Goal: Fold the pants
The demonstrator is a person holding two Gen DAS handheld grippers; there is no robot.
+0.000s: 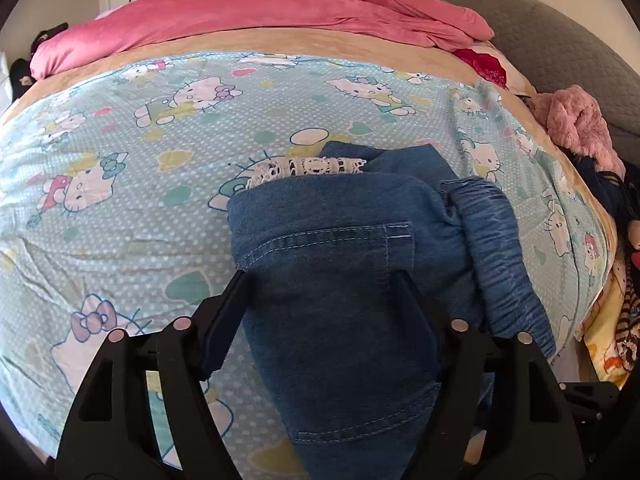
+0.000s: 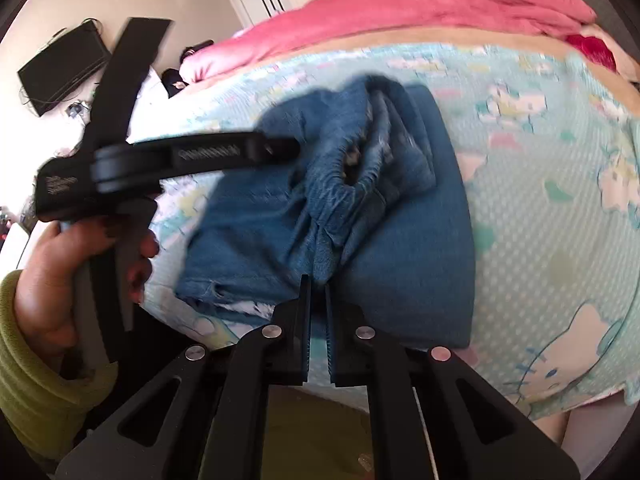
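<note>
Left wrist view shows my left gripper (image 1: 324,276) spread wide astride the blue denim pants (image 1: 340,264), its fingers flanking the fabric; whether they press it I cannot tell. The pants lie bunched near the bed's (image 1: 132,216) near edge, on the cartoon-cat sheet, white lace trim (image 1: 308,168) peeking from the far fold. My right gripper (image 2: 318,280) is pressed together, pinching the gathered waistband (image 2: 340,200). A pink blanket (image 1: 248,12) lies along the far edge.
</note>
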